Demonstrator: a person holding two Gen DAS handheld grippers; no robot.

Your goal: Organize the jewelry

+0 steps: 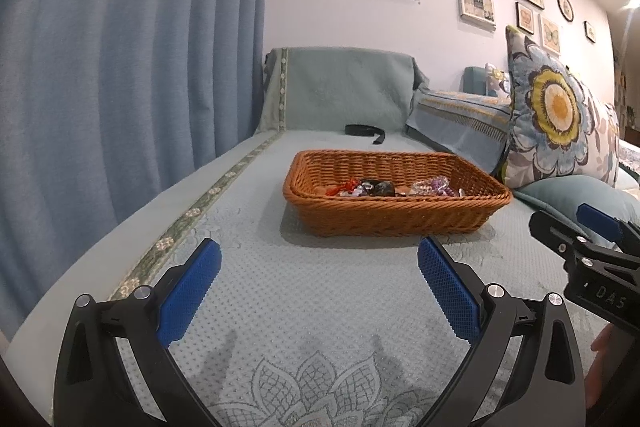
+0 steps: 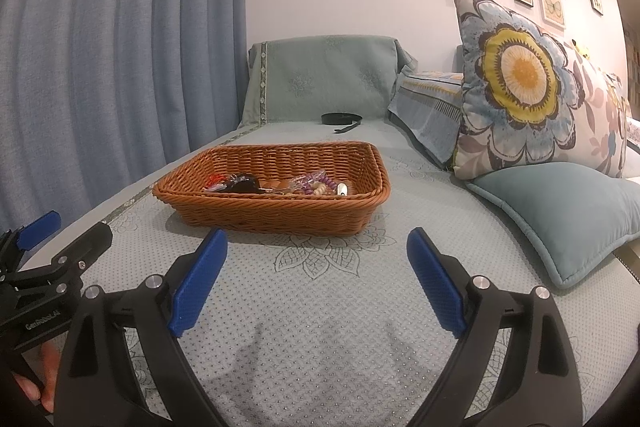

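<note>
The jewelry (image 2: 276, 183) is lying in a tangled heap on the floor of the wicker basket (image 2: 280, 215), toward its near wall: a red piece on the heap's left side, something dark and glossy in the middle, purple and pale beads on the right side. The basket is sitting on the quilted sofa cover (image 2: 320, 307). The left tool (image 1: 319, 277) and the right tool (image 2: 316, 267) are both hovering just short of the basket's near wall, each spread wide and pinching nothing.

The likely trouble is the tangle: closing on one strand is probably going to drag its neighbours up with it, and pieces could be dropping over the rim onto the cover. The basket looks light, so a finger catching the near wall may be pushing or tipping it. The tools are also working side by side, so they risk knocking each other.
</note>
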